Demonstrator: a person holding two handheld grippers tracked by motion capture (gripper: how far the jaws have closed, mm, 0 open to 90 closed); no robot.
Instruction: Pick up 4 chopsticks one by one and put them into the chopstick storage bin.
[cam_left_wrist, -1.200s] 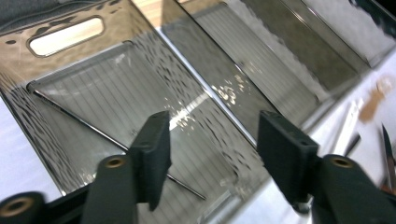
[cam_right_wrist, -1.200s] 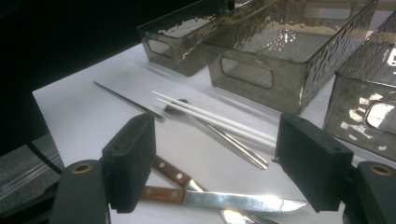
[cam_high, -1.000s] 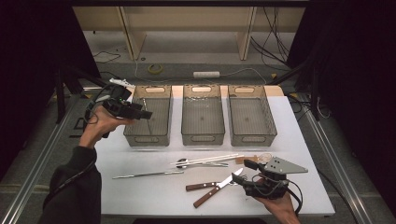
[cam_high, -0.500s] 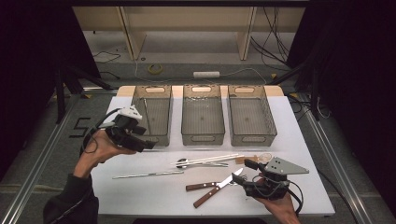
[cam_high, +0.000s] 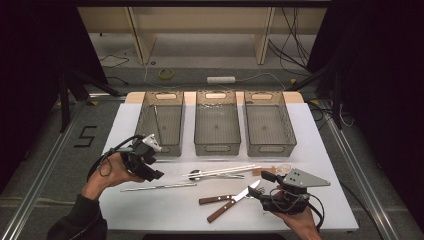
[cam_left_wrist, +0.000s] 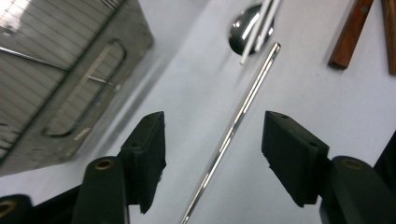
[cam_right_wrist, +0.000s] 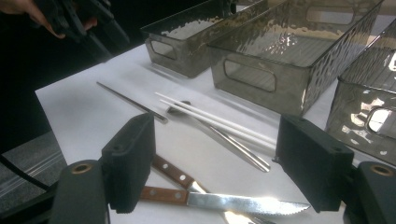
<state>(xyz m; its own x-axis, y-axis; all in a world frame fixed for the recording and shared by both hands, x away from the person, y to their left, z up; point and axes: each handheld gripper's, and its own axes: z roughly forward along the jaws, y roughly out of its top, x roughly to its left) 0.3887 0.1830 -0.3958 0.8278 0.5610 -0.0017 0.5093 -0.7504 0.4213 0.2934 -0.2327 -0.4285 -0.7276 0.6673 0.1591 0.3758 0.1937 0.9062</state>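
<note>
while left tool (cam_left_wrist: 212, 140) jaws, just closing, straddle metal chopstick (cam_left_wrist: 236, 119) untouched, high view adds right tool (cam_high: 267, 192) open, empty

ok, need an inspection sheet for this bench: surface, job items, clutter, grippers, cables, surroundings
Surface: white tabletop, flat, no spills seen.
Job's things: thin metal chopstick lying alone; a second metal rod in the left of three smoky plastic bins.
Clutter: white chopstick pair across a steel spoon; two wooden-handled knives.
Grippers: left gripper open, jaws either side of the thin metal chopstick, pads clear of it, having just been closing; right gripper open, nothing between the jaws.
Cables: black cable looped at the left hand; floor wires behind the table.
Surroundings: wooden frame, dark room.
</note>
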